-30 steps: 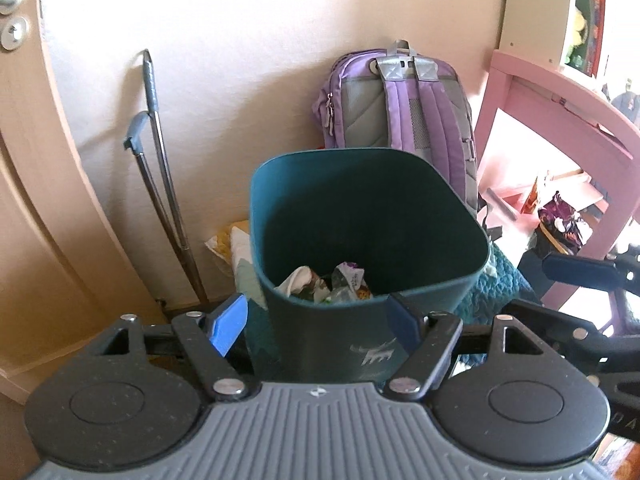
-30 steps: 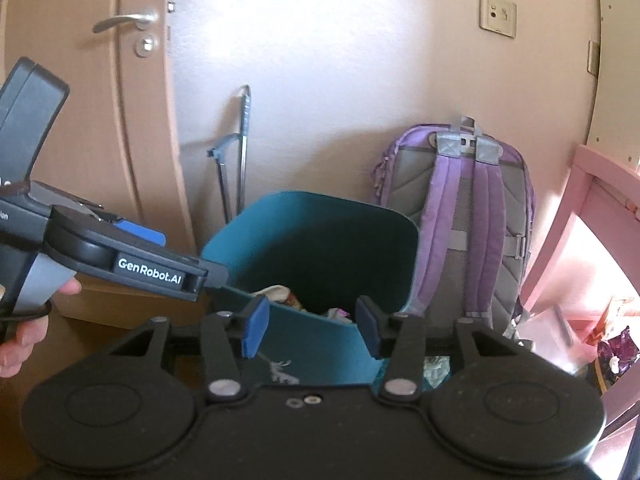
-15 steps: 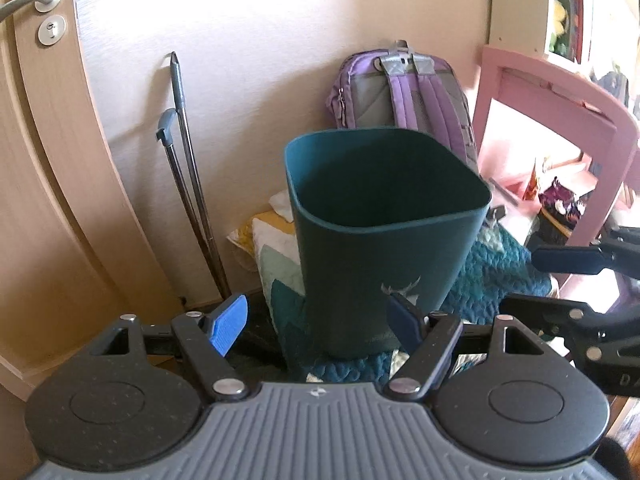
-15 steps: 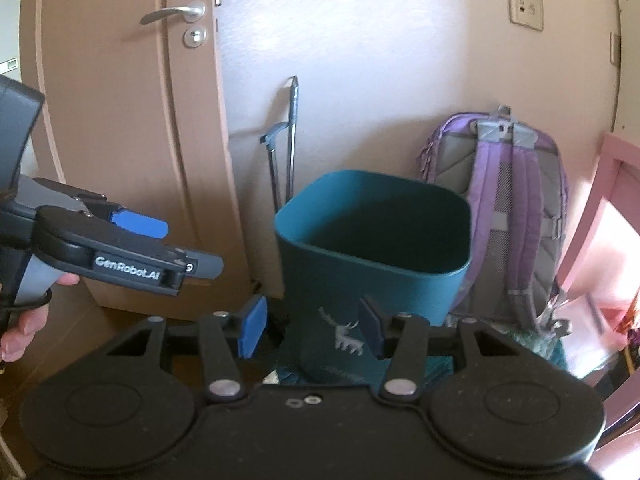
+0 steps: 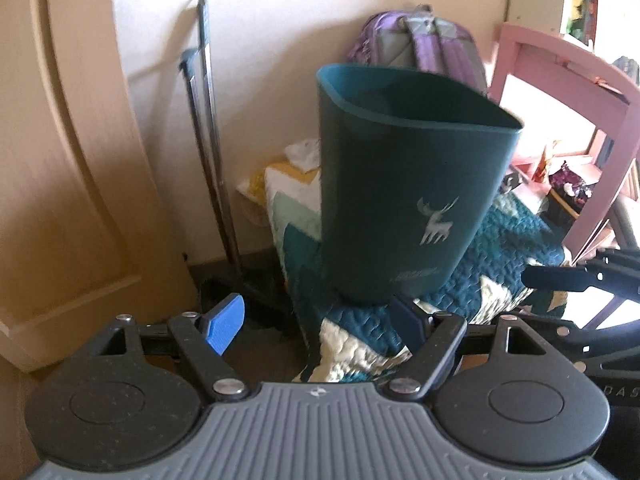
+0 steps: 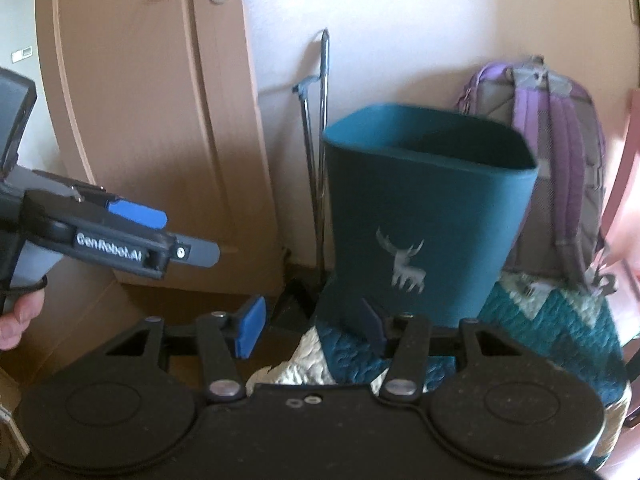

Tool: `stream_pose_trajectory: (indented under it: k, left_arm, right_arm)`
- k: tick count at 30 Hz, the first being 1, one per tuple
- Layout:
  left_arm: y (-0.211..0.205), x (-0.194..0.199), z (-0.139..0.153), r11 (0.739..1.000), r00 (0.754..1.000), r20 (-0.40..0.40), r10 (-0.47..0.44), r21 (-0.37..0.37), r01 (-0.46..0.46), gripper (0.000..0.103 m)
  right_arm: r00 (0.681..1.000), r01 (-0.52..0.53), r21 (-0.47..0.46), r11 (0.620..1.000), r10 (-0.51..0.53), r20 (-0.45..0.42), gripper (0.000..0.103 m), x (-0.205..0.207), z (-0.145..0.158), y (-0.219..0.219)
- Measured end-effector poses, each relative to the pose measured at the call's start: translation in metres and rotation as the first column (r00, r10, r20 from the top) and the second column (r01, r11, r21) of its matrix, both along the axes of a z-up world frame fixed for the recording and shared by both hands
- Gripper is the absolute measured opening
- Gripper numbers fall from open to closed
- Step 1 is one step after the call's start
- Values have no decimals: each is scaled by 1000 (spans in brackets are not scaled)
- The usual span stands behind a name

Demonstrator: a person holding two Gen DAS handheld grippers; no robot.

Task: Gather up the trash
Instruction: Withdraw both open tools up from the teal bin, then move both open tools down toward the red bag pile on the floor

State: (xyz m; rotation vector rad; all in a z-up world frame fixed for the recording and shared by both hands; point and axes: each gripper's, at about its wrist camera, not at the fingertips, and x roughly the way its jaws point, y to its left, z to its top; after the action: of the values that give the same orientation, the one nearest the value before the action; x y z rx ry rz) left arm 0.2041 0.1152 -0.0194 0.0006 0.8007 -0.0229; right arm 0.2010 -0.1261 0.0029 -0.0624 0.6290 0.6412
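Note:
A dark teal trash bin (image 5: 404, 184) with a white deer print stands upright on a quilted blanket on the floor; it also shows in the right wrist view (image 6: 424, 216). Its inside is hidden from this low angle. My left gripper (image 5: 316, 322) is open and empty, low in front of the bin's base. My right gripper (image 6: 312, 330) is open and empty, also low before the bin. The left gripper appears from the side in the right wrist view (image 6: 160, 236).
A teal, white and yellow blanket (image 5: 500, 276) lies under the bin. A purple backpack (image 6: 560, 160) leans on the wall behind. A metal-handled tool (image 5: 212, 152) stands against the wall by a wooden door (image 6: 152, 120). A pink desk (image 5: 568, 92) is at right.
Both grippers have dropped and pulled back from over the bin. The trash inside was visible one second ago; now only the bin's outer wall shows.

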Motion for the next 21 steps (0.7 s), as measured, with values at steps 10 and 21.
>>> stream_pose_trajectory:
  k: [10, 21]
  left_arm:
    - [53, 1, -77, 996, 995, -89, 53, -66, -59, 82]
    - [112, 14, -209, 979, 960, -218, 175, -60, -193, 100]
  right_arm:
    - [992, -32, -29, 999, 28, -126, 53, 2, -84, 24]
    - [947, -56, -107, 993, 18, -322, 54, 18, -195, 46]
